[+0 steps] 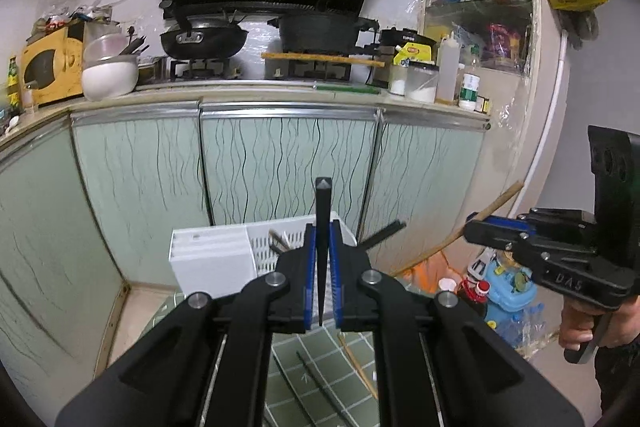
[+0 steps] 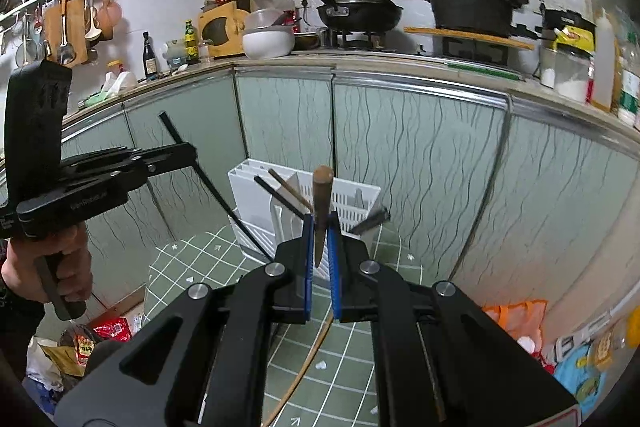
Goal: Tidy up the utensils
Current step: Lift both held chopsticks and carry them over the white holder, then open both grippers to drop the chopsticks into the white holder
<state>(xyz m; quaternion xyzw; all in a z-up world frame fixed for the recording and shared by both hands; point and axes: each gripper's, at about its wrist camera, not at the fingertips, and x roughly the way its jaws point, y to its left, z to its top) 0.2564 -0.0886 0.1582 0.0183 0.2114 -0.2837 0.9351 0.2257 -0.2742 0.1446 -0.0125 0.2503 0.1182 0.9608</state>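
My left gripper point(image 1: 322, 227) is shut on a black chopstick point(image 1: 322, 199) that stands upright between its blue pads. In the right wrist view, my right gripper point(image 2: 320, 218) is shut on a brown wooden chopstick point(image 2: 322, 187), also pointing up. A white slotted utensil holder point(image 1: 212, 259) point(image 2: 256, 195) stands on the green tiled tablecloth point(image 2: 344, 355) just beyond both grippers, with a few chopsticks point(image 2: 286, 189) leaning in it. Each gripper shows in the other's view: the right gripper point(image 1: 471, 229) at right, the left gripper point(image 2: 190, 149) at left. Loose chopsticks point(image 1: 320, 387) lie on the cloth below.
Pale green cabinet doors point(image 1: 288, 163) close off the space behind the holder. The counter above carries a wok point(image 1: 204, 39), a black pot point(image 1: 320, 31), a white bowl point(image 1: 110, 75) and jars point(image 1: 420, 87). Bags and toys point(image 1: 508, 287) sit on the floor at right.
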